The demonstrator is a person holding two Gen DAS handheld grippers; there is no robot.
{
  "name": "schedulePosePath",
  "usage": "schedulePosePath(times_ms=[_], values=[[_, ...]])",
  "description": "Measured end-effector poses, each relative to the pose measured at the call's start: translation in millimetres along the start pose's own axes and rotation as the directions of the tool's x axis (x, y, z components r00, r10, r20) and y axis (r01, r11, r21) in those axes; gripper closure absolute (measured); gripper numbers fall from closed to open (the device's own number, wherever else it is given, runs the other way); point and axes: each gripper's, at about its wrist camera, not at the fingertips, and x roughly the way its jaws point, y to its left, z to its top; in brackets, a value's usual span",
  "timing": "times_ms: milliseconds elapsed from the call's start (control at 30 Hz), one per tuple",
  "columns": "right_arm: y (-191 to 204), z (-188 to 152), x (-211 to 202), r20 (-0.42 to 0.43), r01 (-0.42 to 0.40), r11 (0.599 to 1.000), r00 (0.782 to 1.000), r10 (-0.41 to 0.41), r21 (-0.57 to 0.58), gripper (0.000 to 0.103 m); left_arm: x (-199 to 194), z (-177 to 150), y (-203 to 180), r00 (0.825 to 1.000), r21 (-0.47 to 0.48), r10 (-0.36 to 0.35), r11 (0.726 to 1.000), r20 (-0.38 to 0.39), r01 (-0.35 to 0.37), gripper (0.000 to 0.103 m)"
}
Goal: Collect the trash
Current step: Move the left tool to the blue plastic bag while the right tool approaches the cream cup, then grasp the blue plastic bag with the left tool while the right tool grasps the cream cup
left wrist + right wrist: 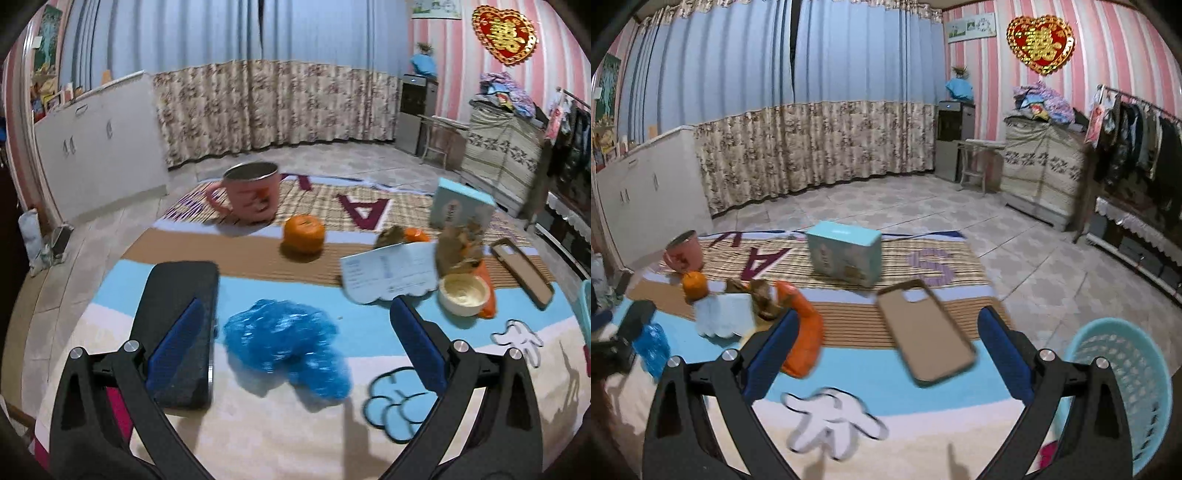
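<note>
In the left wrist view, the left gripper [297, 334] stands wide apart and empty at the lower centre, a crumpled blue plastic bag [286, 352] lying on the cartoon mat [258, 424] between its fingers. A black case [181, 332] lies behind the left finger; a pink mug [251, 192] and an orange [303, 233] sit above, paper [391, 275] and a white lid [463, 293] at centre right. In the right wrist view, the right gripper [886, 349] is also spread wide with nothing held; an orange wrapper [805, 332] lies at its left finger, a phone case [925, 332] between them, and a teal basket [1123, 387] at lower right.
</note>
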Motion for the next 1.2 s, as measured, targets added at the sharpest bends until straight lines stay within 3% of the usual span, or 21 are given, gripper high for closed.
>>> schedulePosePath(times_ms=[167,500,667,767,967,1000,1100,1200], values=[[29,-11,19,-0.022,-0.003,0.999,1.000,0.002,-0.039,0.008,12,-5,20,0.999,-0.068,-0.001,0.998,-0.042,-0.002,0.006],[33,-26,41,-0.107,0.006,0.997,0.994,-0.015,-0.079,0.008,40,-11,10,0.994,-0.010,-0.005,1.000,-0.111,0.004,0.007],[33,-26,45,-0.128,-0.008,0.998,0.992,0.000,-0.062,0.008,62,-11,9,0.975,-0.028,-0.081,0.997,-0.205,0.077,0.039],[35,-25,48,-0.134,-0.021,0.998,0.991,0.013,-0.059,0.008,64,-9,9,0.976,-0.027,-0.096,0.995,-0.197,0.092,0.051],[48,-25,58,-0.165,-0.074,0.995,0.984,0.063,-0.063,0.009,52,7,-2,0.992,0.026,-0.053,0.998,-0.115,0.057,0.053],[50,-25,60,-0.171,-0.080,0.995,0.983,0.068,-0.066,0.011,49,8,-3,0.993,0.029,-0.053,0.998,-0.103,0.056,0.053],[61,-28,71,-0.215,-0.120,0.990,0.971,0.101,-0.073,0.035,43,12,-4,0.994,0.023,-0.057,0.998,-0.092,0.059,0.053],[68,-33,78,-0.244,-0.159,0.986,0.959,0.142,-0.052,0.038,45,12,-6,0.991,0.013,-0.068,0.997,-0.115,0.070,0.053]])
